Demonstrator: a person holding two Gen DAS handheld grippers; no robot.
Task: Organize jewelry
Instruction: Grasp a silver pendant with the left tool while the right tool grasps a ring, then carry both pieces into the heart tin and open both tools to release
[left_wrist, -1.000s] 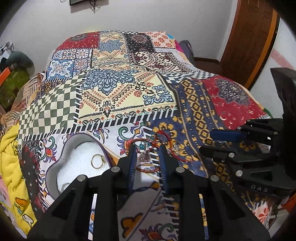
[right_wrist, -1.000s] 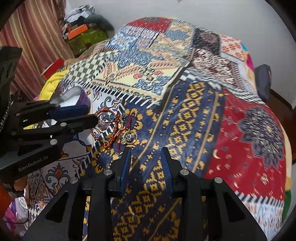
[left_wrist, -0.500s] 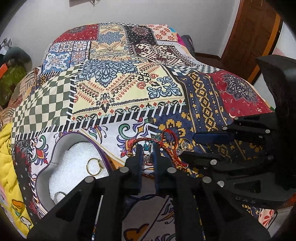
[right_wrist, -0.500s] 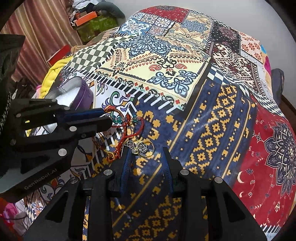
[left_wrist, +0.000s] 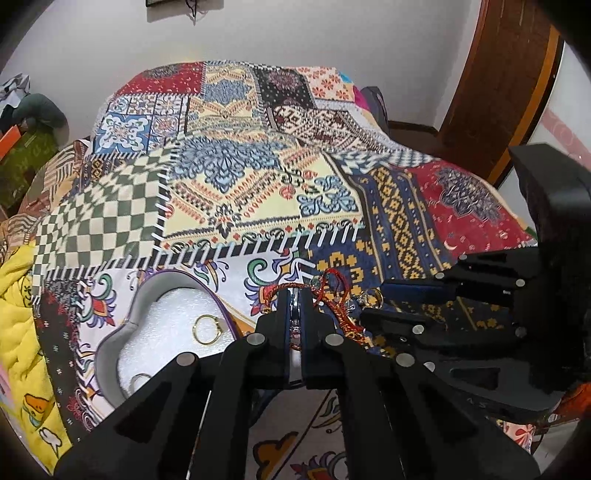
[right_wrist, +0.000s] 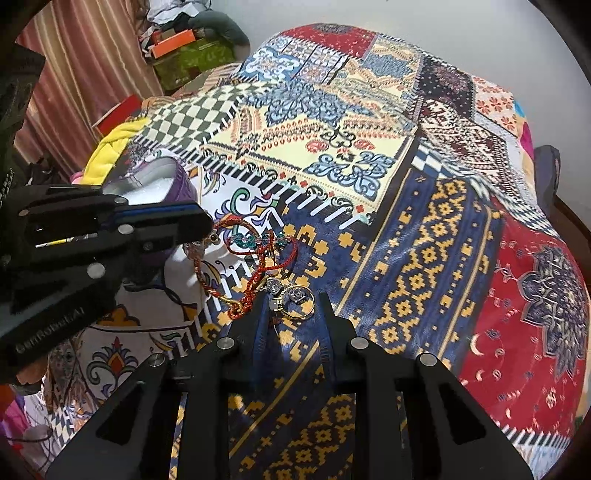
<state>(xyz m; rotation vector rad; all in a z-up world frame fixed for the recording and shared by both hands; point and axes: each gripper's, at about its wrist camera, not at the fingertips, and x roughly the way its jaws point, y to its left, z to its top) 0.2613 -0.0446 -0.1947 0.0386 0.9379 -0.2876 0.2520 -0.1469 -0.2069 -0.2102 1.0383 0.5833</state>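
Tangle of jewelry on the patchwork bedspread: red cord bracelets, a teal-bead strand, and a gold ring at its near edge. Left gripper has its jaws nearly together on a silvery piece from the pile's left side (exactly what it is, can't tell). Right gripper sits low over the ring, jaws spread wide, fingers either side of it, nothing held. Just left of the pile, a heart-shaped purple box lies open with white foam inside; one gold ring rests on the foam, another small ring nearer the front edge. Yellow blanket at the bed's left side.
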